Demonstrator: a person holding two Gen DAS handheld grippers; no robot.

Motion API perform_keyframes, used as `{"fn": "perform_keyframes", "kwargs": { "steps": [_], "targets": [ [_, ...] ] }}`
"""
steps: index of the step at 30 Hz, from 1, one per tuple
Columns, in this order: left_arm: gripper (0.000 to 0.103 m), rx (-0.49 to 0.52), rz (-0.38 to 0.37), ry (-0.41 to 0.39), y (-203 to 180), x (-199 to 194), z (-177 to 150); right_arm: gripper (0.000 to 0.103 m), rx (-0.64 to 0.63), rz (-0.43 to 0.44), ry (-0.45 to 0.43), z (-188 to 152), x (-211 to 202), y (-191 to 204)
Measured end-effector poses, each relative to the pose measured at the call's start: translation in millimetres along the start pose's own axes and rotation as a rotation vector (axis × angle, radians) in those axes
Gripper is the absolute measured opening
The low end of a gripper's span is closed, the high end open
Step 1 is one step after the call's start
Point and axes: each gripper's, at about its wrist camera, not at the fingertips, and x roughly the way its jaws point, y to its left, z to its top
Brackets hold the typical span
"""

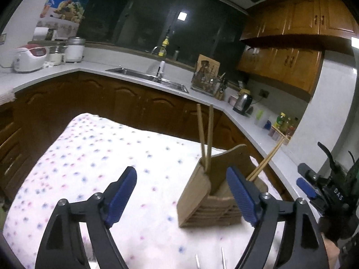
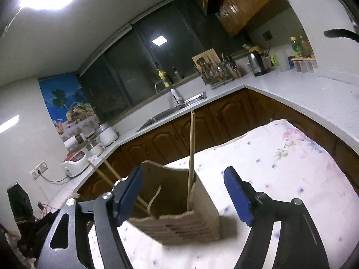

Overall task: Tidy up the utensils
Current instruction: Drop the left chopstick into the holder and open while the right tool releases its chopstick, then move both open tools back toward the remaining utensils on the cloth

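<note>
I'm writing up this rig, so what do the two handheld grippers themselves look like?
Both the left gripper and the right gripper have black, triangular-cutout finger arms with silver pivot bolts, tipped by ribbed blue pads. The right gripper's black body, seen from the left camera, carries white "DAS" lettering.

A brown cardboard holder (image 1: 202, 199) stands open-topped on the flower-print cloth (image 1: 101, 157), its walls ribbed with stacked layers and its back panel rising higher than the front. Two wooden chopsticks (image 1: 205, 136) stand nearly upright in one corner, close together. Another pair of chopsticks (image 1: 267, 159) leans outward from the opposite side, tips pointing away. A pale curved strip (image 2: 154, 198) lies inside the holder.
</note>
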Motion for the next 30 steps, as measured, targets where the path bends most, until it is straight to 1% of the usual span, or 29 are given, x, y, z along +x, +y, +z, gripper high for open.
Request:
{"fn": "perform_keyframes", "kwargs": {
  "steps": [1,7,10,15,19,21,27,30],
  "targets": [
    [0.085,0.003,-0.003,0.002,1,-7,-2,0.080,0.003,0.005,0.004,-2,-5,1],
    [0.086,0.038,0.019,0.030,8,-54,-18,0.081,0.012,0.006,0.038,-22,-41,4],
    [0.087,0.025,-0.001,0.062,12,-71,-27,0.081,0.023,-0.002,0.061,-34,-57,2],
    [0.087,0.049,0.014,0.118,8,-97,-43,0.081,0.032,-0.021,0.095,-54,-85,3],
    [0.087,0.026,0.005,0.150,11,-121,-54,0.081,0.022,-0.046,0.130,-71,-102,5],
    [0.087,0.022,0.003,0.170,10,-131,-59,0.081,0.037,-0.049,0.133,-79,-112,4],
    [0.087,-0.014,0.014,0.182,21,-154,-66,0.081,0.024,-0.068,0.147,-96,-135,8],
    [0.087,-0.012,0.027,0.196,26,-160,-72,0.081,0.006,-0.082,0.156,-103,-143,12]
  ]
}}
